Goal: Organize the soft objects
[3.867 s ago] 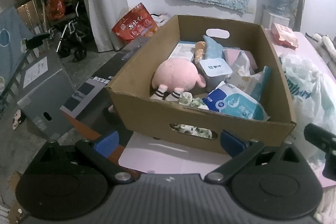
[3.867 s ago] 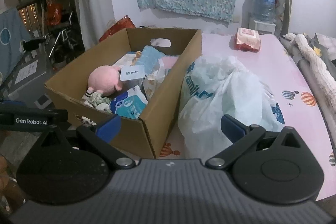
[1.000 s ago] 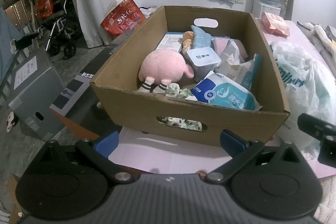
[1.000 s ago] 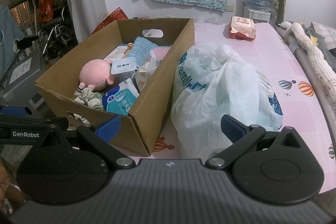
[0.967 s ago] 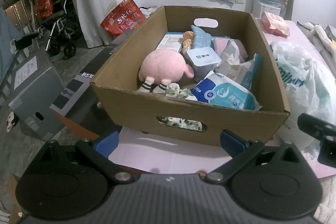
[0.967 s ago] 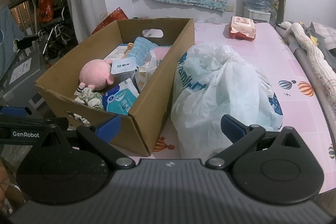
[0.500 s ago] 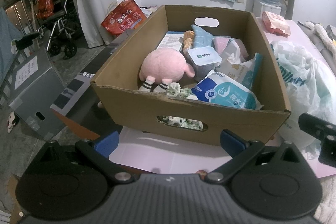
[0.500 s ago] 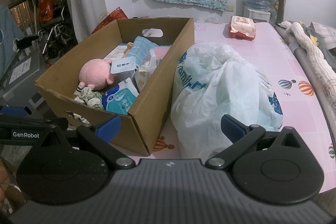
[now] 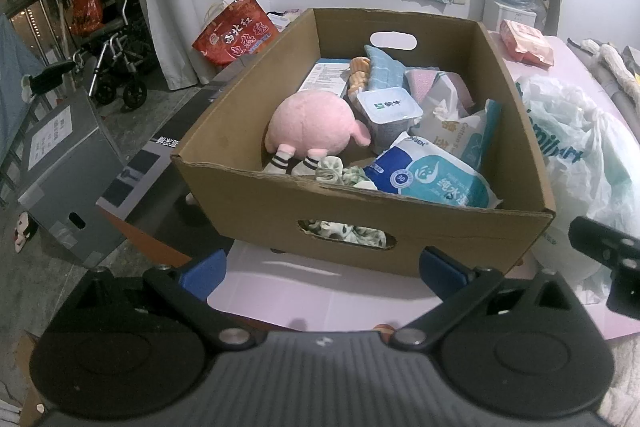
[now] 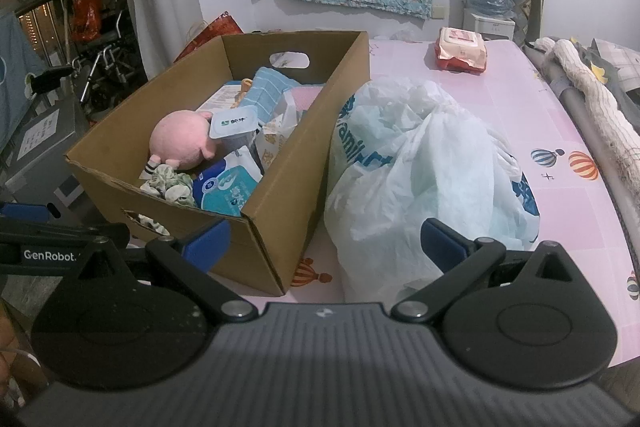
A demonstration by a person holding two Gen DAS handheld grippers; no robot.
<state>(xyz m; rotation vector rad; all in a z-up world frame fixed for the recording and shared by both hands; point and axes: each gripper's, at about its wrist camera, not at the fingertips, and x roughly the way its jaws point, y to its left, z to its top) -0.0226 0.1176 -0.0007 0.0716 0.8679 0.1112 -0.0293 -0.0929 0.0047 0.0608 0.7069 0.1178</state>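
Left gripper (image 9: 322,269) and right gripper (image 10: 323,241): spread wide, empty, barely shifted over last second. Cardboard box (image 9: 360,223) unchanged just ahead on table; pink plush (image 9: 310,129) inside among packets. Sorting apparently not begun.

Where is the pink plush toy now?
In both views, the pink plush toy lies inside the cardboard box, left side, beside the white tub.
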